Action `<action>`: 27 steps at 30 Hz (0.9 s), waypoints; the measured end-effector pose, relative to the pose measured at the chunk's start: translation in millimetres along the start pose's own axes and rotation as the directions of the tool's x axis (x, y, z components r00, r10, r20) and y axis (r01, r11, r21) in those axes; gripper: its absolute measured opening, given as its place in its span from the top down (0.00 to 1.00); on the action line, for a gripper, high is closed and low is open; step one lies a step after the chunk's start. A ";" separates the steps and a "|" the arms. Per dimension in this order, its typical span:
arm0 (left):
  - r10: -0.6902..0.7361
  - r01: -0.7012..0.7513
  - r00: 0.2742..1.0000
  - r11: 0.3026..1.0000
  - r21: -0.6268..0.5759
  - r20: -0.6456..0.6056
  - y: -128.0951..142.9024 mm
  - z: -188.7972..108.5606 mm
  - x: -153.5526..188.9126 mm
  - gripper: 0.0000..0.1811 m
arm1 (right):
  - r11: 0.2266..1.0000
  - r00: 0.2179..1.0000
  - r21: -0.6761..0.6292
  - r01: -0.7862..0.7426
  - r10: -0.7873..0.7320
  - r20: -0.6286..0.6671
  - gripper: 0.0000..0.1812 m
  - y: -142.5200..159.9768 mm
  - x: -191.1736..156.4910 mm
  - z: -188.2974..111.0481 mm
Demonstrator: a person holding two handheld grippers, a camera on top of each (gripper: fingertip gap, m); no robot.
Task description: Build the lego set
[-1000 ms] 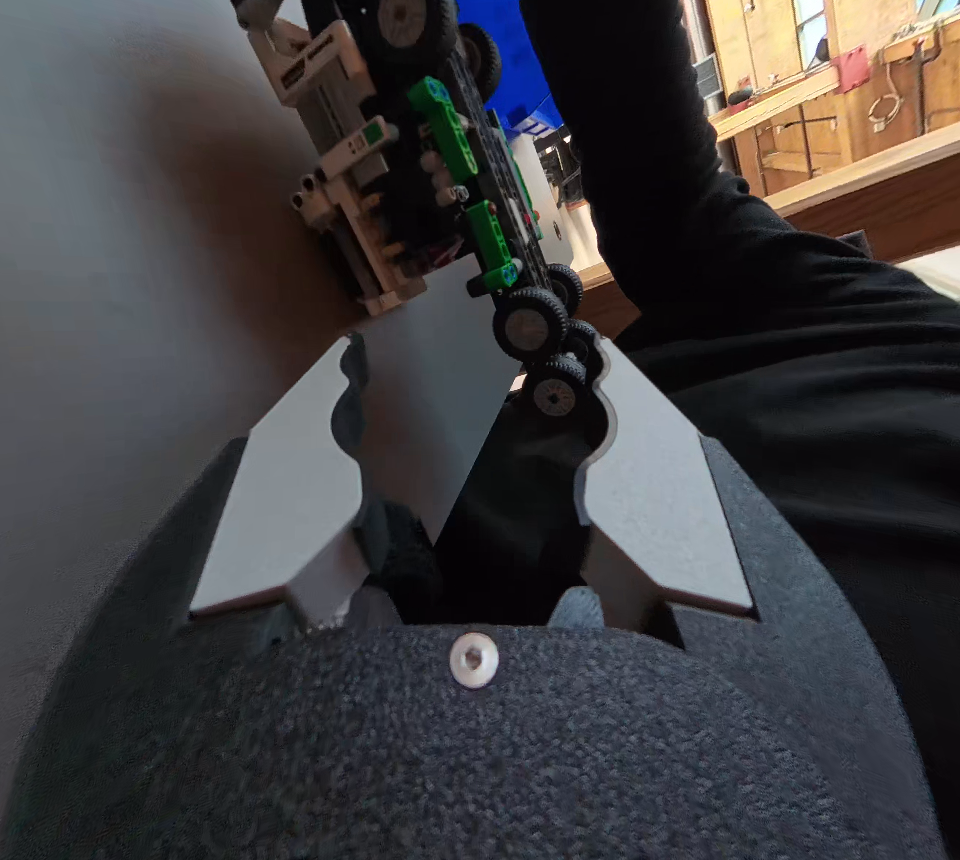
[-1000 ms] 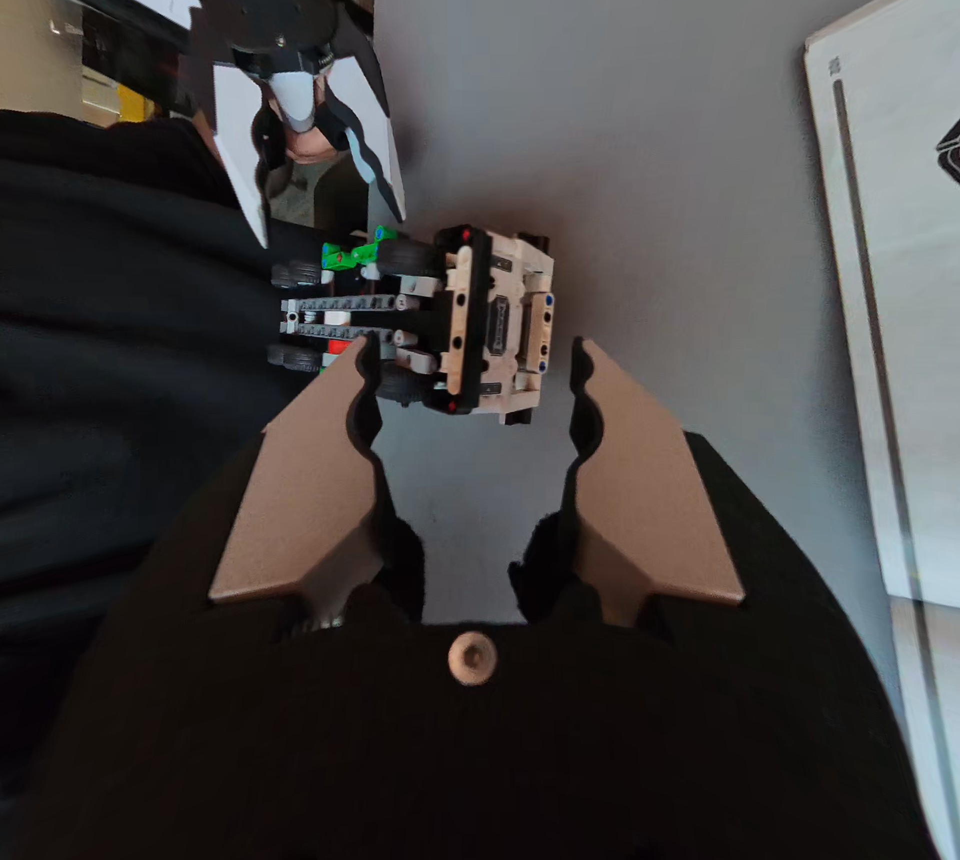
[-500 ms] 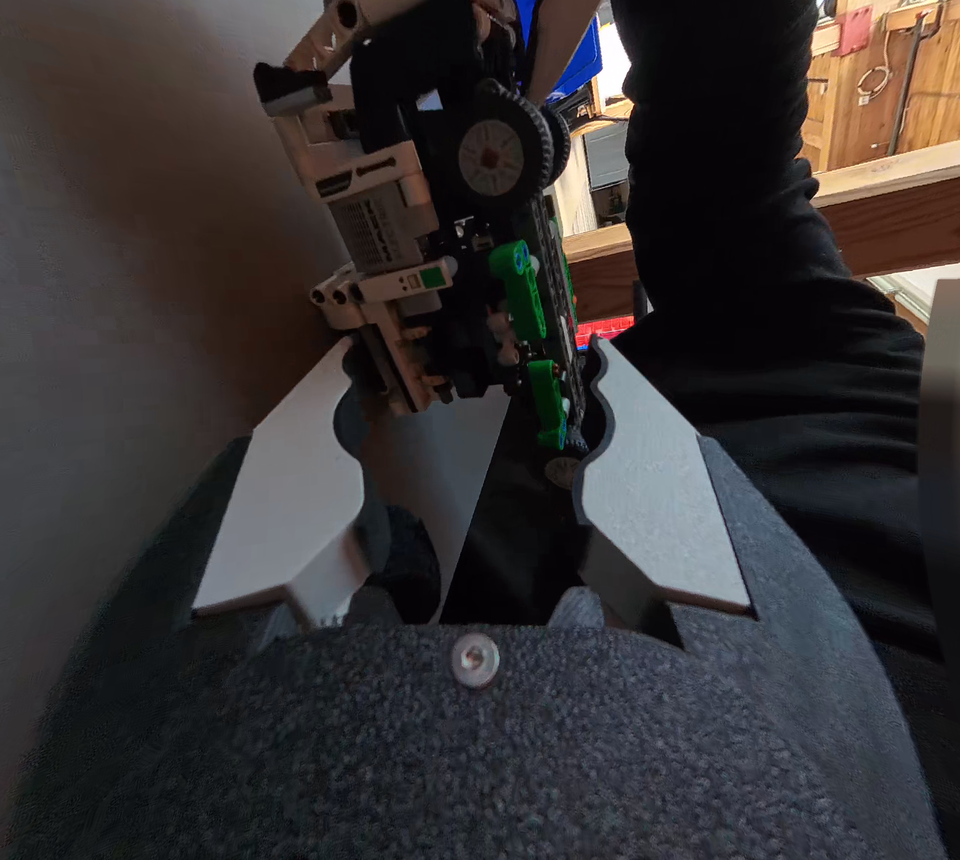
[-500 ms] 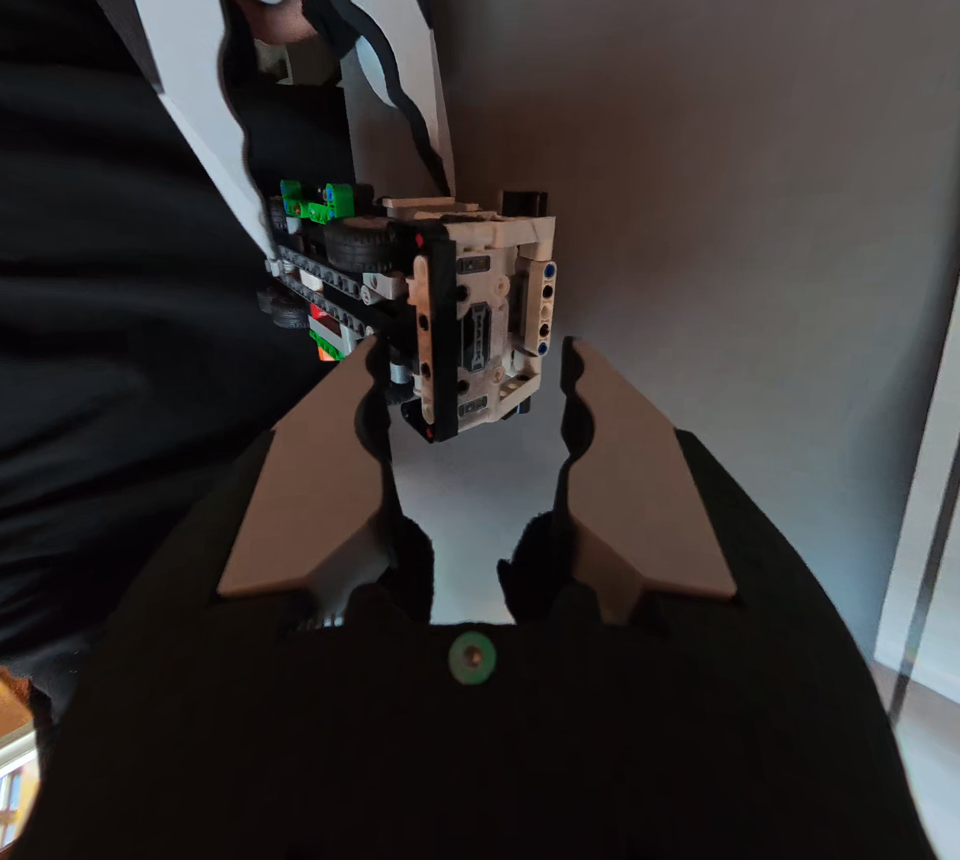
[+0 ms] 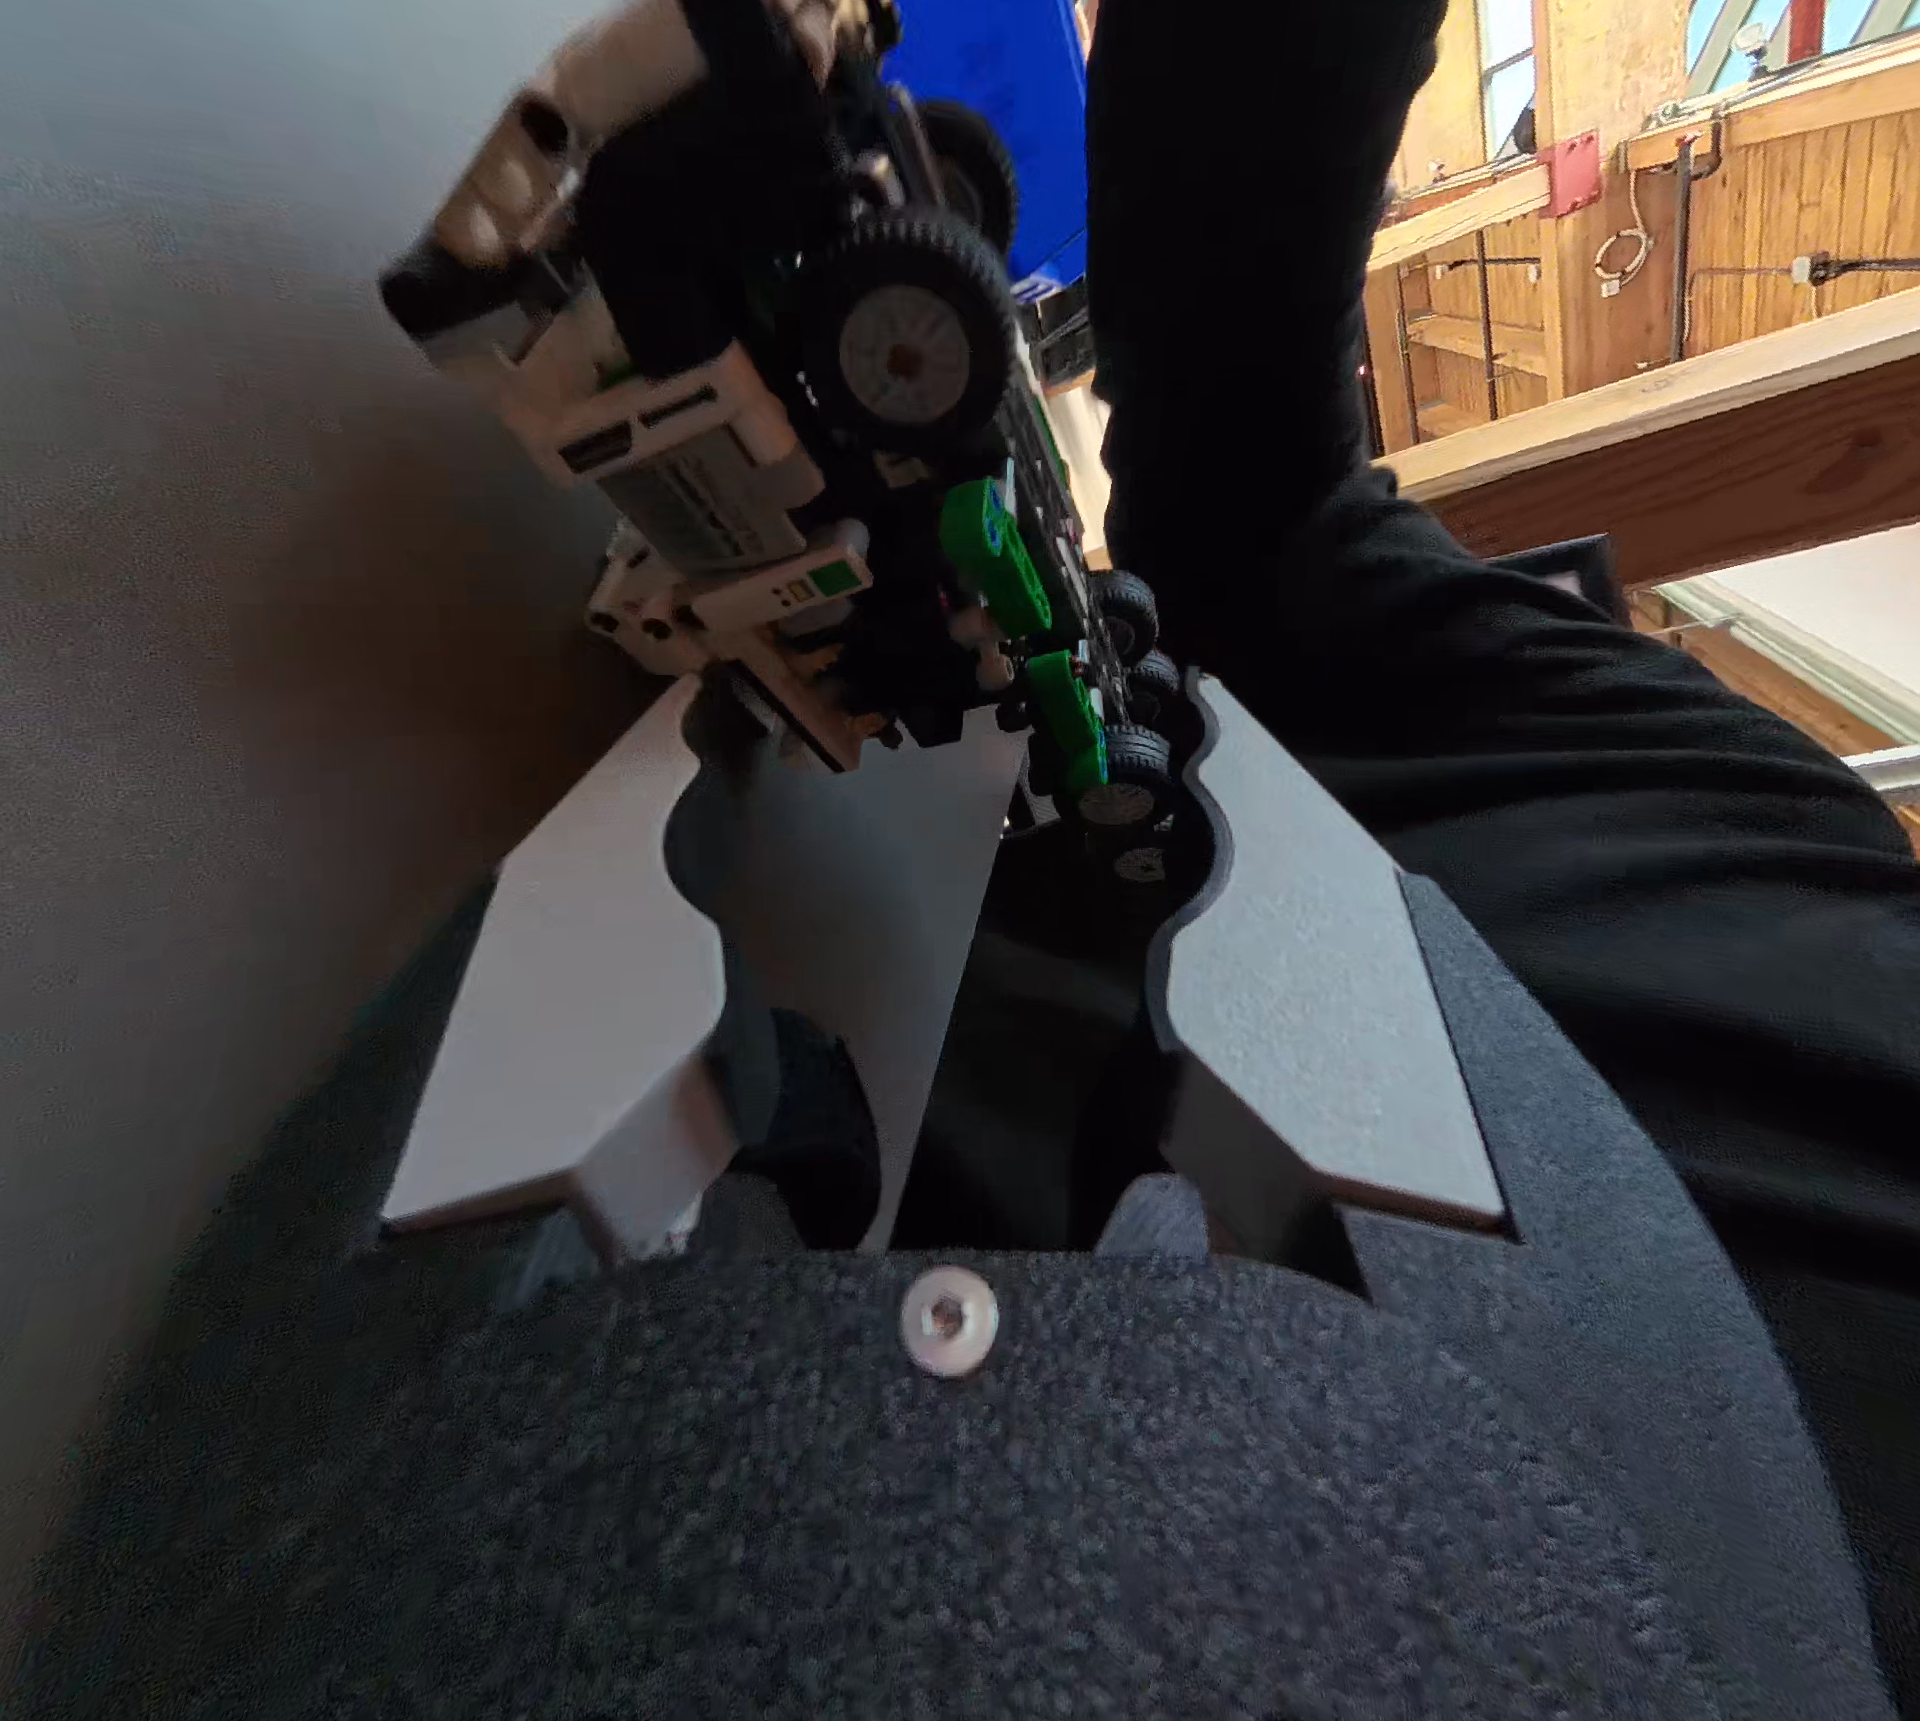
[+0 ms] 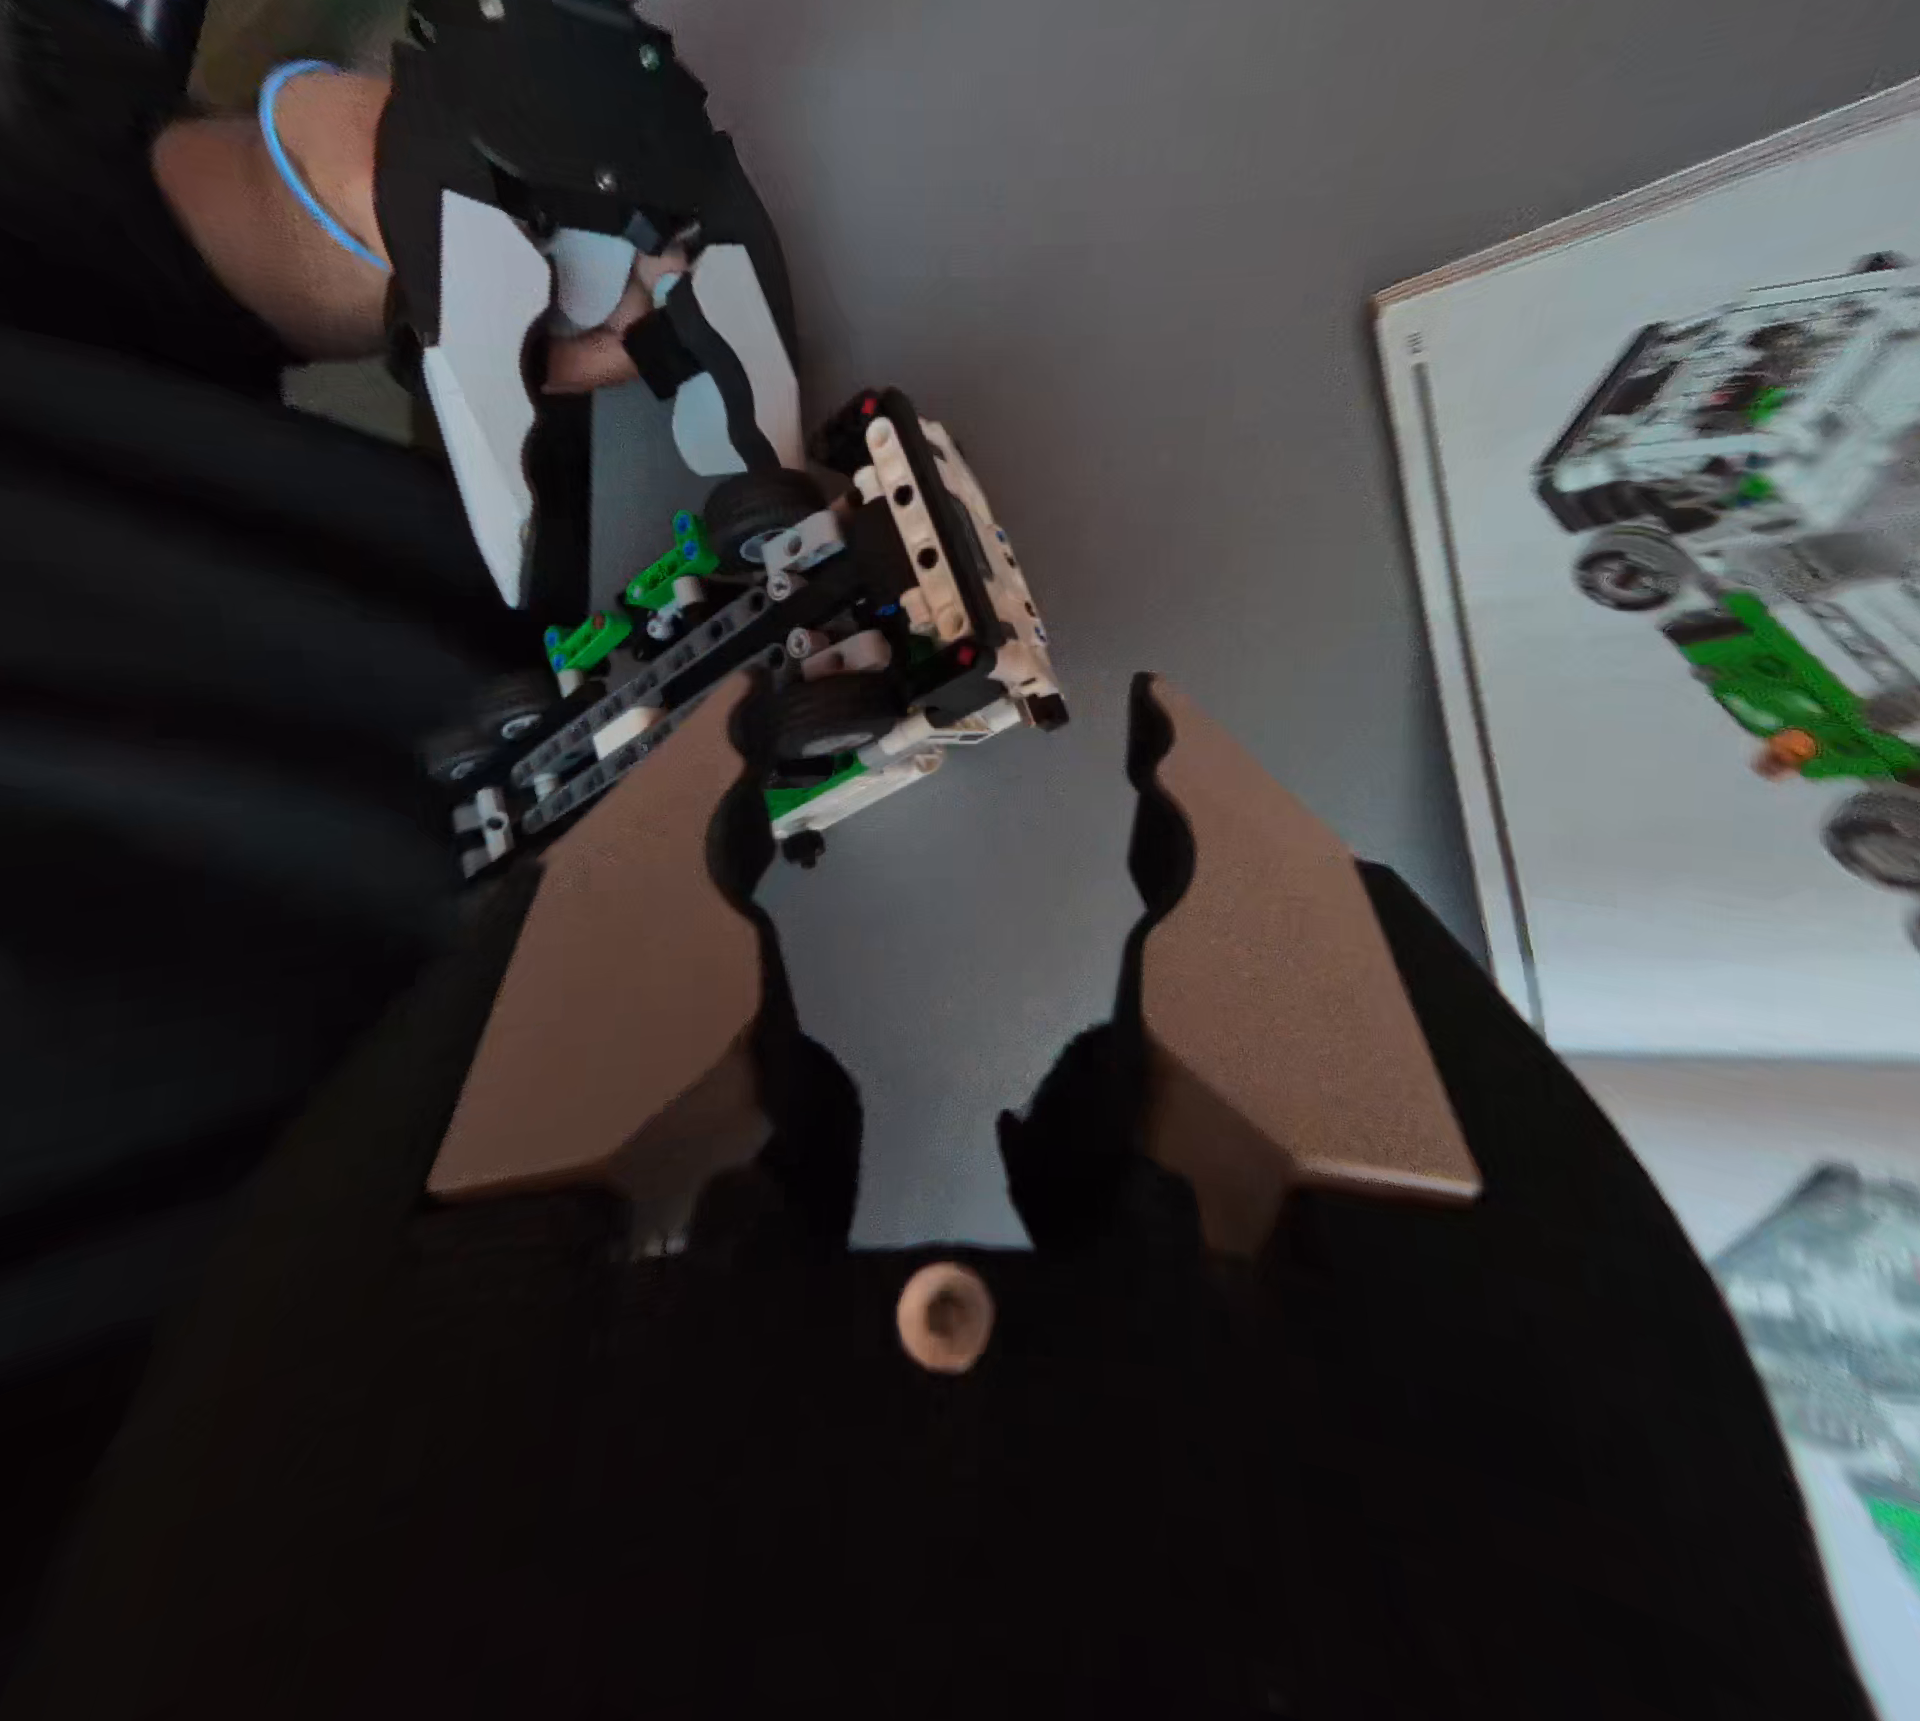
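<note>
The toy truck [image 6: 790, 632] is seen lying on its side on the grey table [image 6: 1195, 165], just past both tongs. The left gripper [image 5: 940, 736] and the right gripper [image 6: 951, 715] are held spread apart, clamped on nothing. An instruction booklet [image 6: 1662, 632] is laid nearby

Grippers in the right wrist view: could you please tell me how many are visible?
2: the right gripper, open in the foreground beside the lego truck, and the left gripper farther off at upper left, on the truck's far side. None seems hidden.
</note>
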State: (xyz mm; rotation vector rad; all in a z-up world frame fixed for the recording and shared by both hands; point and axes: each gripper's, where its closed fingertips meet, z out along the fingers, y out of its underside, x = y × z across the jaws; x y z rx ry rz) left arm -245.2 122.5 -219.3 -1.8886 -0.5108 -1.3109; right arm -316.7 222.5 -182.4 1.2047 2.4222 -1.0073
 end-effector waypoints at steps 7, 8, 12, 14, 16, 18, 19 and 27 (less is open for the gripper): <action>0.447 -0.465 0.881 0.878 0.112 0.153 -76.9 -47.1 -12.5 0.39 | 0.866 0.957 0.491 0.095 0.056 -0.285 0.47 73.6 -115.7 9.6; 0.481 -0.497 0.864 0.861 0.107 0.146 -85.1 -45.1 -8.7 0.39 | 0.854 0.943 0.517 0.066 0.116 -0.312 0.45 88.3 -121.7 18.8; 0.532 -0.541 0.840 0.837 0.083 0.103 -100.8 -27.1 1.0 0.44 | 0.788 0.868 0.615 0.033 0.283 -0.409 0.39 117.2 -138.6 57.2; 0.532 -0.542 0.837 0.838 0.062 0.124 -100.7 -18.1 -5.3 0.47 | 0.754 0.811 0.654 0.066 0.341 -0.475 0.38 113.5 -141.2 68.9; 0.547 -0.564 0.817 0.823 0.060 0.180 -100.2 -13.5 -12.7 0.55 | 0.719 0.761 0.689 0.092 0.396 -0.515 0.41 103.6 -142.8 74.6; 0.560 -0.598 0.790 0.794 0.110 0.249 -103.3 -15.7 -13.3 0.58 | 0.692 0.706 0.716 0.098 0.459 -0.540 0.45 99.4 -139.3 77.5; 0.562 -0.605 0.785 0.785 0.132 0.259 -102.4 -16.6 -10.7 0.58 | 0.679 0.684 0.723 0.127 0.467 -0.560 0.48 96.6 -140.3 77.2; 0.580 -0.635 0.761 0.758 0.148 0.291 -89.2 -11.7 -5.4 0.68 | 0.683 0.636 0.700 0.211 0.448 -0.629 0.59 97.0 -132.8 70.9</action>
